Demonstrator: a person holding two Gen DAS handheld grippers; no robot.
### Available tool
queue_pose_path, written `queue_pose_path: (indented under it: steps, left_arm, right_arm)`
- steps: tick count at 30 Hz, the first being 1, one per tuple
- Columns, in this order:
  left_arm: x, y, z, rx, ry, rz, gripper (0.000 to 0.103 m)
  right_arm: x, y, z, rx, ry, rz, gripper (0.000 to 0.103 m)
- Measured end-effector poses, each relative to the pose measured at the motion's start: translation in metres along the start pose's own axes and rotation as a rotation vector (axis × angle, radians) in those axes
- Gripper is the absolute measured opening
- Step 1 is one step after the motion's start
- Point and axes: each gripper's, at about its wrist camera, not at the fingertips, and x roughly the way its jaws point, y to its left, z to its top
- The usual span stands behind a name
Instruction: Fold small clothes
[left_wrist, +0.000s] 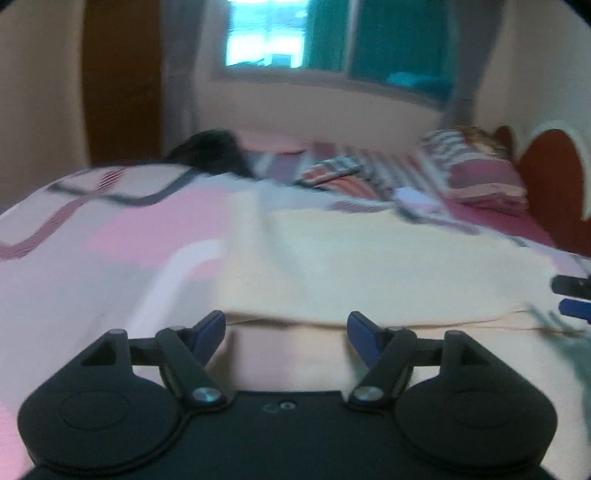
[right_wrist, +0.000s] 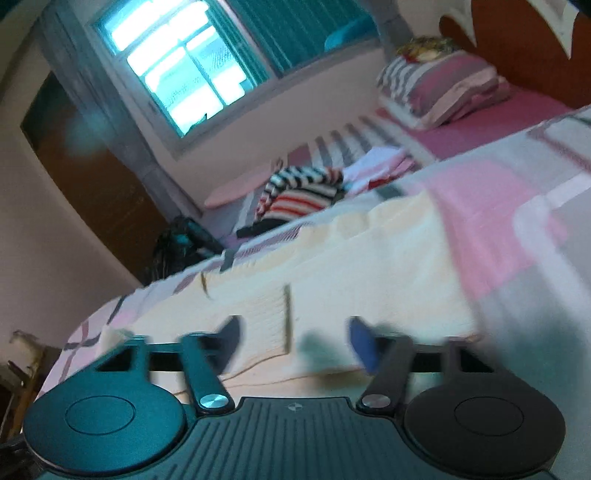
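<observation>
While both views are smeared by motion blur, I can still read the layout on the bed, working from my left across. My left gripper hangs spread wide with nothing between its blue fingertips, just short of the near hem of the cream garment, which lies flat on the pink patterned bedspread. That near edge looks doubled over, so I judge one fold may already be in, though the blur keeps me from being sure. At the far right of that view the tips of the other tool poke in beside the cloth. My right gripper is likewise released and empty, hovering low over the garment's ribbed panel; whether it touches the cloth I cannot tell. Beyond it, a striped garment sits near the pillow. The cream piece looks like a light, soft knit: limp, no stiffness, likely to sag and drag on the bedspread. I would pinch it at the two near corners, taking both layers, and lift evenly so it does not skew.
</observation>
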Motion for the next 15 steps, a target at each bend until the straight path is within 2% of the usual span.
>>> queue_pose_path:
  steps: [1,5,6,7,9,12,15]
  left_arm:
    - [0.001,0.008,0.0,-0.005,0.009,0.008,0.07]
    - [0.009,0.011,0.002,0.005,0.056,-0.035,0.07]
    - [0.012,0.011,0.001,0.007,0.064,-0.045,0.07]
    - [0.018,0.008,0.002,0.013,0.081,-0.058,0.07]
    - [0.026,0.005,0.004,0.034,0.088,-0.05,0.07]
    - [0.034,0.004,0.005,0.055,0.088,-0.04,0.07]
    - [0.035,0.002,0.002,0.066,0.088,-0.037,0.07]
  right_arm:
    - [0.007,0.003,-0.001,0.007,0.016,0.0,0.05]
    - [0.037,0.012,-0.005,0.002,0.099,-0.006,0.049]
    - [0.04,0.017,-0.007,-0.027,0.098,-0.014,0.046]
    - [0.043,0.02,-0.009,-0.054,0.098,-0.021,0.027]
    - [0.049,0.029,-0.011,-0.097,0.114,-0.045,0.009]
    - [0.046,0.034,-0.011,-0.133,0.092,-0.035,0.005]
    - [0.027,0.039,-0.003,-0.164,0.009,-0.017,0.005]
